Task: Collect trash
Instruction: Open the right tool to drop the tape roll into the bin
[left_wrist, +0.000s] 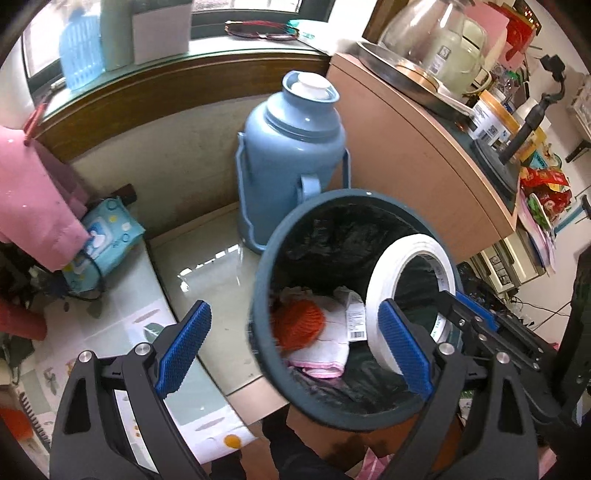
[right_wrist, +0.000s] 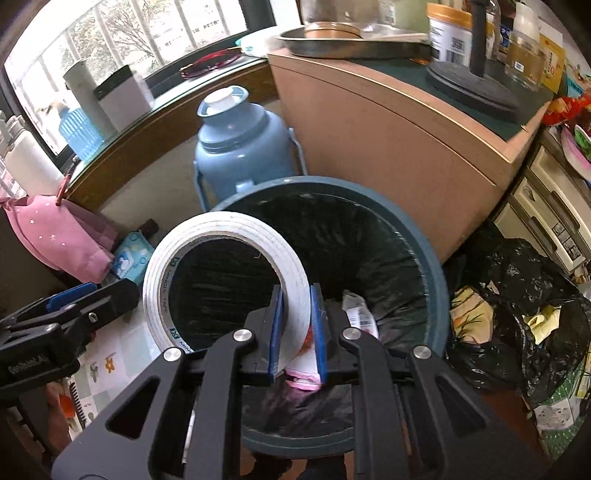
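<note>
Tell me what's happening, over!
Right gripper shut on white tape roll, over round blue-grey bin with black liner. Left gripper open, empty. Nothing blocking the drop.

- One roll of white tape (right_wrist: 225, 280)
- One blue-grey trash bin (right_wrist: 439, 280)
- One blue thermos jug (left_wrist: 291, 147)
- Two grippers: left gripper (left_wrist: 295, 354), right gripper (right_wrist: 297, 328)

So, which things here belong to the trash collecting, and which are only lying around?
Part of the job:
- roll of white tape, held by the right gripper over the bin
- blue-grey trash bin, lined with a black bag
- left gripper, open and holding nothing

Only lying around:
- blue thermos jug
- pink cloth
- metal tray on the cabinet
</note>
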